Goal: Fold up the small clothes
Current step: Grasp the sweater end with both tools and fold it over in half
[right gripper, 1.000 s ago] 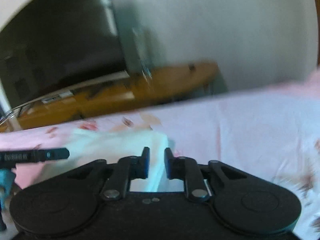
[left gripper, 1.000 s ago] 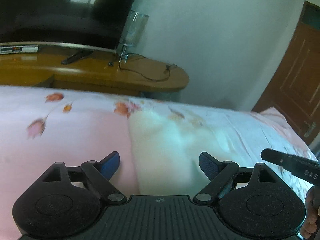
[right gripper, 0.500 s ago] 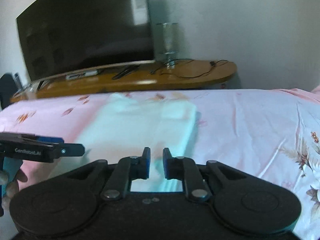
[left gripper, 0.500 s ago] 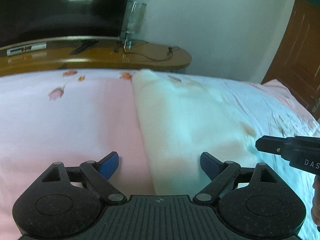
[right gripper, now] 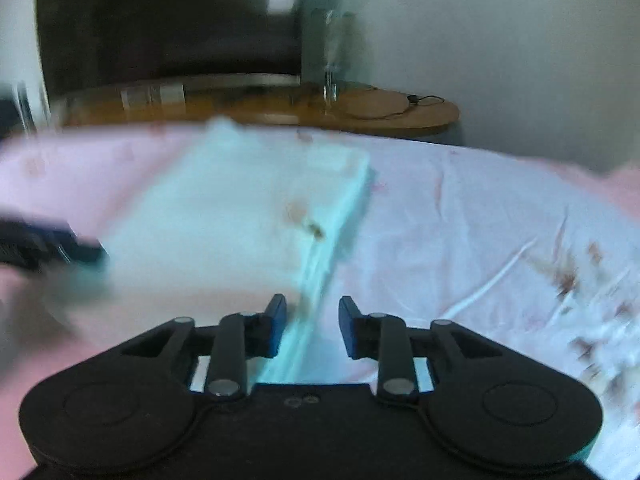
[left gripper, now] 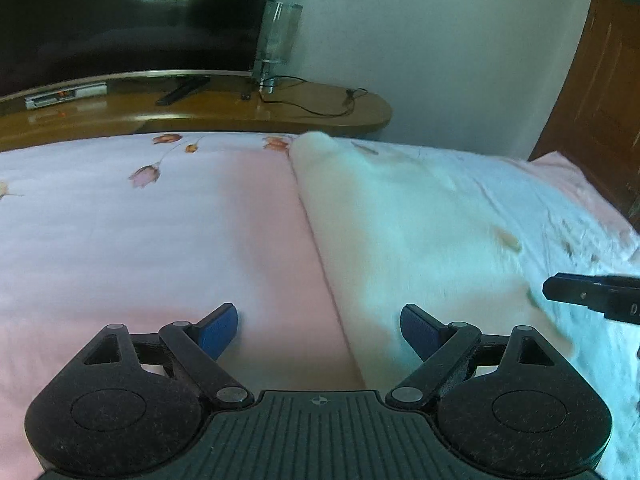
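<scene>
Left wrist view: the left gripper (left gripper: 318,322) is hovering wide open and empty over the near left edge of the white garment (left gripper: 408,232), which is lying flat on the pink bedsheet (left gripper: 140,240)

Right wrist view: the right gripper (right gripper: 312,322) is sitting part-open, empty, straddling the garment's right edge (right gripper: 320,264). The cloth is looking light, soft and limp; pinching the near corners should suit it

Your left wrist view looks forward low over the bed (left gripper: 160,240), toward the TV stand (left gripper: 280,116) at upper centre. Your right wrist view faces the same way, equally near. Both share the white garment (left gripper: 400,232) (right gripper: 224,216), stand and wall.
</scene>
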{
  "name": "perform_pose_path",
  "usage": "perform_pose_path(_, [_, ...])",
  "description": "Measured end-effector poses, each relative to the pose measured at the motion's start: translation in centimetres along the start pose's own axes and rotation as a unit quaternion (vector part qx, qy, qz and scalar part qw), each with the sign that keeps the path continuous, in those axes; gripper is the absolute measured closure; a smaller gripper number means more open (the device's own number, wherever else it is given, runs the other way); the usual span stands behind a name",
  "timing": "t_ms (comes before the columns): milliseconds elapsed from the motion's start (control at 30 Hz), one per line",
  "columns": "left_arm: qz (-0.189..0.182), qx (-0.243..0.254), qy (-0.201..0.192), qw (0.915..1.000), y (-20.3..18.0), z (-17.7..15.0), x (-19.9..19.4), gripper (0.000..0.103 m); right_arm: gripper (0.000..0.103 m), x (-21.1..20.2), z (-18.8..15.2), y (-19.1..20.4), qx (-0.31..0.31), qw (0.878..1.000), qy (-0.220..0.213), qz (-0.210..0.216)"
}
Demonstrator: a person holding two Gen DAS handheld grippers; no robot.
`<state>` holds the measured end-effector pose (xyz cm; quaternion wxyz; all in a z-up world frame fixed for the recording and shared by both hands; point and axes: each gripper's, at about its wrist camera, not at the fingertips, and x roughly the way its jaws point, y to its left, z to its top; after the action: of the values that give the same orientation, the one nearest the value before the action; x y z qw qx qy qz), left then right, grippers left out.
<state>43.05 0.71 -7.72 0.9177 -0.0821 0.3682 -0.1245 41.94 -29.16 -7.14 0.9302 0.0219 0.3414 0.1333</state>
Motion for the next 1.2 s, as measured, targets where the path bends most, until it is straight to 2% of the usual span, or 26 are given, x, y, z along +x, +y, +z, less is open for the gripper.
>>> perform_pose_path(33, [-0.012,-0.008,0.004,0.9999,0.2,0.5,0.4,0.015,0.064,0.2,0.4,-0.8,0.031,0.999,-0.005,0.009])
perform_pose_path(100, [-0.036,-0.020,0.012,0.9991,0.6,1.5,1.4,0.015,0.042,1.4,1.0,-3.0,0.111,0.993,-0.002,0.032])
perform_pose_path(133, [-0.054,-0.033,0.021,0.9978,0.9,1.9,2.1,0.015,0.040,2.1,1.4,-4.0,0.145,0.988,0.004,0.051])
perform_pose_path(233, [-0.111,-0.077,0.053,0.9894,1.9,2.8,4.1,0.015,0.041,3.9,1.8,-5.8,0.200,0.976,0.012,0.090])
perform_pose_path(367, [-0.143,-0.097,0.070,0.9826,2.5,3.7,6.1,0.016,0.041,6.9,2.0,-7.4,0.232,0.964,0.055,0.115])
perform_pose_path(467, [-0.151,-0.103,0.072,0.9805,2.3,4.0,7.1,0.021,0.040,7.3,1.9,-7.5,0.226,0.964,0.052,0.132])
perform_pose_path(567, [-0.173,-0.133,0.072,0.9733,2.5,4.3,8.2,0.021,0.039,7.8,2.6,-6.9,0.209,0.965,0.058,0.149])
perform_pose_path(600, [-0.179,-0.140,0.074,0.9710,2.6,4.4,8.5,0.021,0.042,7.9,2.7,-6.7,0.203,0.964,0.059,0.161])
perform_pose_path(633, [-0.183,-0.142,0.077,0.9697,2.7,4.5,8.4,0.023,0.042,8.3,2.8,-6.5,0.199,0.963,0.061,0.173])
perform_pose_path(667, [-0.186,-0.145,0.081,0.9684,2.8,4.5,8.4,0.031,0.042,8.2,2.7,-6.6,0.191,0.963,0.063,0.179])
perform_pose_path(767, [-0.212,-0.167,0.092,0.9584,4.0,3.8,8.3,0.032,0.043,7.9,2.8,-6.7,0.177,0.961,0.068,0.203])
perform_pose_path(833, [-0.225,-0.189,0.092,0.9512,4.7,3.7,9.0,0.033,0.048,7.9,2.7,-7.5,0.185,0.958,0.069,0.208])
perform_pose_path(867, [-0.226,-0.193,0.093,0.9504,4.6,4.0,9.5,0.032,0.050,8.2,2.6,-7.9,0.196,0.955,0.072,0.212])
perform_pose_path(933, [-0.221,-0.180,0.097,0.9537,3.8,4.4,9.9,0.032,0.052,8.8,2.7,-8.3,0.224,0.947,0.066,0.220])
perform_pose_path(1000, [-0.200,-0.146,0.097,0.9639,2.4,4.9,10.0,0.032,0.053,9.5,3.1,-7.8,0.233,0.946,0.064,0.216])
perform_pose_path(1033, [-0.188,-0.132,0.095,0.9687,1.8,5.0,9.9,0.034,0.054,9.6,3.3,-7.2,0.223,0.950,0.064,0.208])
perform_pose_path(1067, [-0.160,-0.102,0.090,0.9778,0.8,5.2,9.7,0.048,0.055,9.6,3.5,-6.5,0.206,0.957,0.062,0.196])
perform_pose_path(1100, [-0.132,-0.069,0.085,0.9851,-0.2,5.2,9.5,0.049,0.057,9.4,3.7,-5.4,0.177,0.967,0.060,0.172])
perform_pose_path(1133, [-0.116,-0.048,0.080,0.9888,-1.1,5.2,9.3,0.051,0.058,9.2,3.9,-4.4,0.149,0.976,0.058,0.150])
perform_pose_path(1200, [-0.086,-0.004,0.064,0.9942,-2.9,5.4,8.7,0.063,0.064,8.6,4.3,-2.4,0.097,0.988,0.051,0.109])
